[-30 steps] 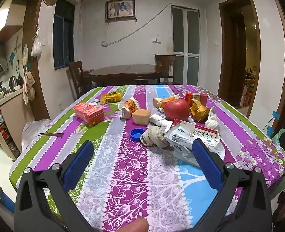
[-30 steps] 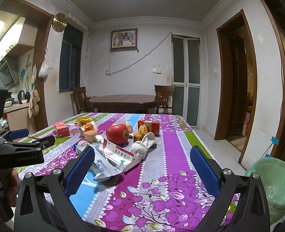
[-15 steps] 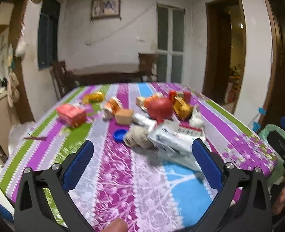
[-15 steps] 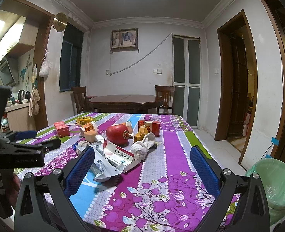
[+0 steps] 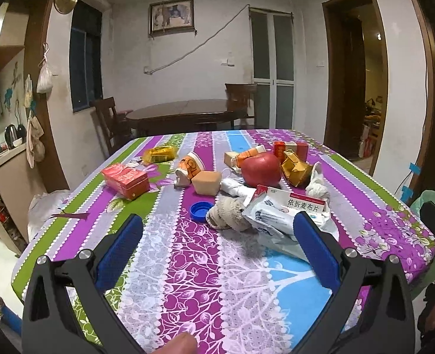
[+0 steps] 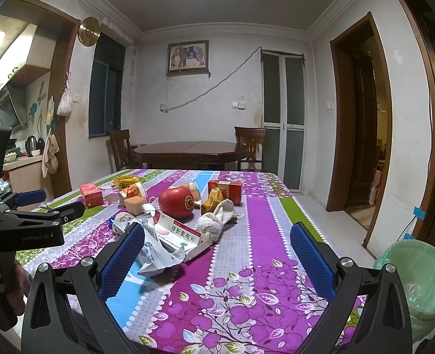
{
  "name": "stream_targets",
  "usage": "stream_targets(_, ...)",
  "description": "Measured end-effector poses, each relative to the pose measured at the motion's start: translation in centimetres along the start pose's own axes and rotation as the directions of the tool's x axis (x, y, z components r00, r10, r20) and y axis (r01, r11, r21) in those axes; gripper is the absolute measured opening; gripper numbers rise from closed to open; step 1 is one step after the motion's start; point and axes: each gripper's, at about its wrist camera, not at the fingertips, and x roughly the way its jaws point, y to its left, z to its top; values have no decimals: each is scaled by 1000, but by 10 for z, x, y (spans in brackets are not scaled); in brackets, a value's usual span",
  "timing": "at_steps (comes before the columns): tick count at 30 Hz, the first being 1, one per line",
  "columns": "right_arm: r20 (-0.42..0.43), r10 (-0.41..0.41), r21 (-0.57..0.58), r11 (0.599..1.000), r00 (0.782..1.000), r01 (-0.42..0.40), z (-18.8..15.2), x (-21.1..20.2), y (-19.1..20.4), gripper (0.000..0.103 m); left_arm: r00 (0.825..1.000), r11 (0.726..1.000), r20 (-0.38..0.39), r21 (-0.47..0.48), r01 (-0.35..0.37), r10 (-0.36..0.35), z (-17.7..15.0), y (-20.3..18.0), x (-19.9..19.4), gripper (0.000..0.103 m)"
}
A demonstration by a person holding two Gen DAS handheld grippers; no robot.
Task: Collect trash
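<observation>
A bin (image 6: 418, 283) lined with a pale green bag stands on the floor at about 4 o'clock in the right wrist view, just off the corner of the surface (image 6: 258, 268); what lies inside it cannot be seen from here.

The trash sits clustered on the striped, flowered cloth. Nearest is a torn white wrapper (image 5: 279, 221) with a flattened medicine box (image 6: 182, 233) on top of it; the box's long axis runs from 10 o'clock to 4 o'clock in the right wrist view. Touching the wrapper at its 9 o'clock side in the left wrist view is a grey crumpled rag (image 5: 227, 212), and just beside that a blue bottle cap (image 5: 201, 210) lies open side up. Behind them are a red apple (image 5: 261, 169), a tan block (image 5: 207, 181), a paper cup (image 5: 189, 166) tipped on its side with its mouth toward 1 o'clock, a crushed gold carton (image 5: 295, 169) and a white cloth (image 5: 316, 184). A red box (image 5: 125, 180) lies apart at 10 o'clock, its long axis running 10 to 4, with a yellow wrapper (image 5: 159, 153) beyond it.

The left gripper (image 5: 217, 244) hovers over the near edge with its blue pads spread wide, holding nothing. The right gripper (image 6: 217, 253) is likewise spread and empty, its left pad in front of the wrapper.
</observation>
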Motion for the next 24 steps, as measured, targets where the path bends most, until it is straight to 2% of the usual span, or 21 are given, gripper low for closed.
stream_targets(6, -11, 6, -5, 1000, 1000, -6, 0, 4, 2, 99, 1000, 1000, 9, -6, -9, 9, -2, 4, -2, 98)
stream_targets(12, -7, 17, -16, 1000, 1000, -17, 5, 5, 5, 99, 1000, 1000, -26, -21, -14, 14, -4, 13, 5, 98)
stream_targets(15, -14, 20, -23, 1000, 1000, -21, 4, 6, 4, 99, 1000, 999, -19, -28, -18, 18, -2, 17, 6, 98)
stream_targets(24, -49, 34, -29, 999, 998, -35, -3, 10, 1, 99, 998, 1000, -55, -18, 14, -15, -1, 23, 18, 98)
